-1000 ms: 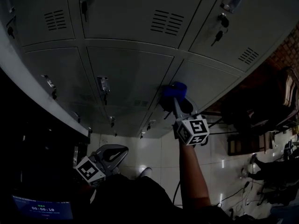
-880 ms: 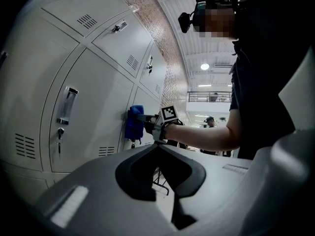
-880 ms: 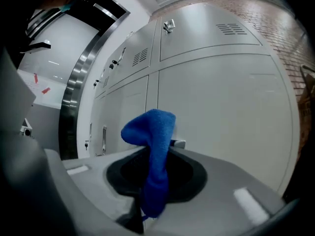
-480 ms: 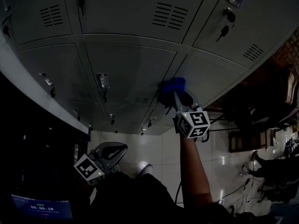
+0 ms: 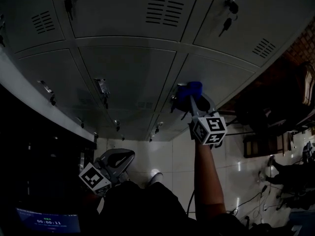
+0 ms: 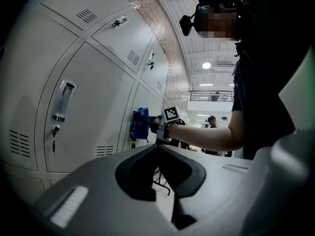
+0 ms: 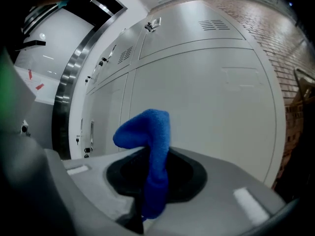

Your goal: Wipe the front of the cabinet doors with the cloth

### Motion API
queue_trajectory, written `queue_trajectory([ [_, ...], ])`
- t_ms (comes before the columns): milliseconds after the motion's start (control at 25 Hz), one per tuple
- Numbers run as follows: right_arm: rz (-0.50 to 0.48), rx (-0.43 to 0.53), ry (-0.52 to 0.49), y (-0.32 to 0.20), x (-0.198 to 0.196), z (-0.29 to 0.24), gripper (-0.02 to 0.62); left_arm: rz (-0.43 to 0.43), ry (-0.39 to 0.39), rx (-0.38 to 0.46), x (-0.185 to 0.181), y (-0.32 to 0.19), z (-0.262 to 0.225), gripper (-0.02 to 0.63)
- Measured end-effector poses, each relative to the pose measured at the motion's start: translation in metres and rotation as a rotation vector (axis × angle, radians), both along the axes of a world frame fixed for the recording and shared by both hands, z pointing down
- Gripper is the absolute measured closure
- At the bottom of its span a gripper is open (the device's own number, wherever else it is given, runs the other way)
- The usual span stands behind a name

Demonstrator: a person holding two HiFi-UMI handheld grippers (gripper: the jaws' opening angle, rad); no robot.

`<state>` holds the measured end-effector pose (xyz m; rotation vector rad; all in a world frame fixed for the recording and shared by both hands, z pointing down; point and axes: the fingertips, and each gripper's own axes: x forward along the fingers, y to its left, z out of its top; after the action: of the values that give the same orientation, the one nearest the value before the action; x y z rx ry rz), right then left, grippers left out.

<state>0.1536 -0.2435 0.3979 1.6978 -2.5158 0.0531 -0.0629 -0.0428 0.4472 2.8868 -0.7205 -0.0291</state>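
Cloth (image 5: 191,88), blue: bunched against the front of the cabinet doors (image 5: 128,73), on a lower door near its latch edge. Right tool (image 5: 189,97): jaws clamped on the cloth, which stands up between them and folds over at the top; tool pointed at the cabinet. Left tool (image 6: 161,151): jaws closed together with nothing between them, held low and well apart from the cabinet, in front of the person's body.

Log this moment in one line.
right tool: shut on blue cloth, against cabinet door | left tool: shut, empty, held low
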Motion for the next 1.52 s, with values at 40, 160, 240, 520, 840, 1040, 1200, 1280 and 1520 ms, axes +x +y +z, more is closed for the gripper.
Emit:
queue_trajectory([
  [40,0.004,0.002,-0.003,0.0,0.005,0.0,0.526,-0.004,0.002,-0.002,0.001,0.0,0.0,0.606],
  [160,0.021,0.007,-0.012,0.002,0.021,0.001,0.526,-0.022,-0.009,0.0,0.006,0.002,0.0,0.606],
  [240,0.041,0.009,-0.02,0.003,0.036,0.001,0.526,-0.026,-0.008,0.003,0.01,0.003,-0.001,0.606],
  [520,0.153,-0.002,-0.028,0.008,0.101,0.01,0.526,-0.024,-0.024,0.018,0.023,0.007,-0.001,0.606],
  [840,0.234,0.0,-0.03,0.011,0.153,0.015,0.526,-0.017,-0.046,0.018,0.038,0.004,0.001,0.606],
  [1040,0.264,-0.002,-0.044,0.014,0.175,0.019,0.526,0.002,-0.039,0.027,0.054,0.002,-0.004,0.606],
  [1200,0.276,-0.006,-0.052,0.015,0.185,0.022,0.526,0.017,-0.023,0.037,0.067,0.0,-0.012,0.606],
  [1280,0.279,-0.006,-0.055,0.017,0.187,0.023,0.526,0.021,-0.028,0.035,0.071,0.0,-0.014,0.606],
  [1520,0.174,0.051,-0.078,0.037,0.139,0.015,0.526,0.017,-0.017,0.053,0.074,-0.003,-0.017,0.606],
])
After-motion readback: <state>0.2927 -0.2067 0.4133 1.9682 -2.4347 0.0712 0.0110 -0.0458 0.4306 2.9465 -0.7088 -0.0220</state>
